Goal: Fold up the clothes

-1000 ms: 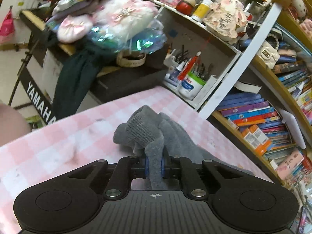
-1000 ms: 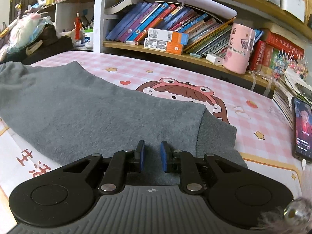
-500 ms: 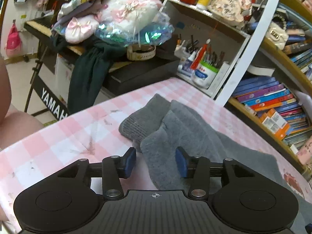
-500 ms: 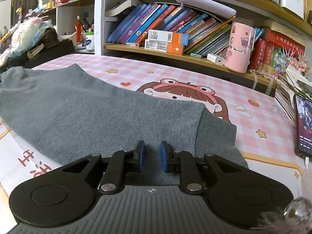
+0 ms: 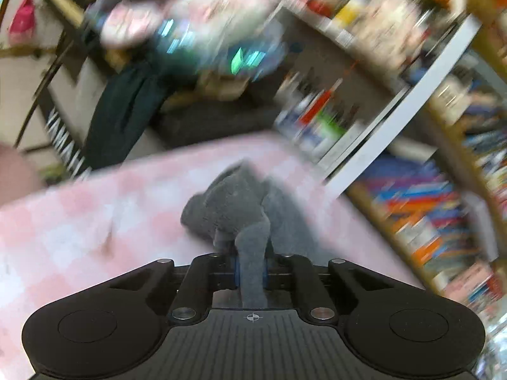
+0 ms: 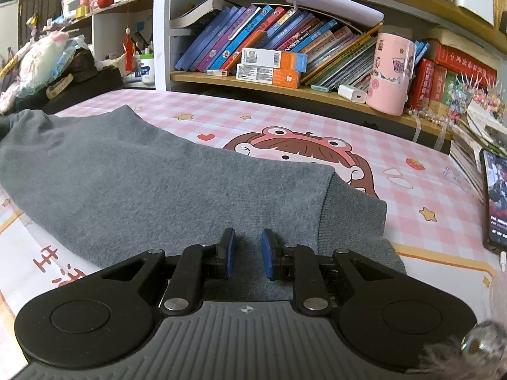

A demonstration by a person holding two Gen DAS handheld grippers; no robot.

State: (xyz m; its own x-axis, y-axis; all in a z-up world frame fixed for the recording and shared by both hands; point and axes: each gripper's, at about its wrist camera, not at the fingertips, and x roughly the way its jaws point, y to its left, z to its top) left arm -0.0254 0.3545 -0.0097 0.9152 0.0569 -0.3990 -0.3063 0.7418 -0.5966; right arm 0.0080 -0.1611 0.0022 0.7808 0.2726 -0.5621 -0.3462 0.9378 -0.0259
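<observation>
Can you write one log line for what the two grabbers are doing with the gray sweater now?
left gripper: just closed, pinching gray sweater fold | right gripper: fingers slightly apart over hem, grip unclear | pink checked cloth: under sweater

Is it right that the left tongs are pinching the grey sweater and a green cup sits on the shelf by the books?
Not quite. The cup is pink, not green; the right wrist view shows it on the shelf beside the books. The rest holds: the left tongs have just closed and pinch a fold of the grey sweater.
</observation>
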